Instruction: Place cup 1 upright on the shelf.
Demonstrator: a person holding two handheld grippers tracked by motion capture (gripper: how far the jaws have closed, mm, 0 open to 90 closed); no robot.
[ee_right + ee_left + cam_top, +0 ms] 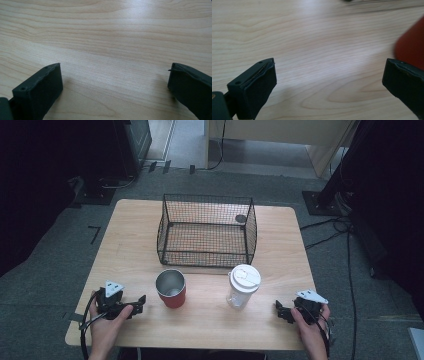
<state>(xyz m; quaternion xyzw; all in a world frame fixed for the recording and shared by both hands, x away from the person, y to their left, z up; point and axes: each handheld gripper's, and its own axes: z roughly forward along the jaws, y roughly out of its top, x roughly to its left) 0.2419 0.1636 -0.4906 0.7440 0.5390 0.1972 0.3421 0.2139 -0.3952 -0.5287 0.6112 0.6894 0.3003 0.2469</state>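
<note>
Nearby, red cup (171, 289), bottle (243, 285), basket (207, 230) behind

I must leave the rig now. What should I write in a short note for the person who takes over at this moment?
Left gripper: open, holding nothing, low over the table, just left of the red cup.
Right gripper: open, holding nothing, at the table's right near edge.
Red cup: upright, open top, in front of the wire basket.
Clear bottle: upright, white lid on, right of the cup.
Done: nothing grasped yet; neither the cup nor the bottle is in the basket.
Left: probably to grasp the cup and the bottle.
</note>
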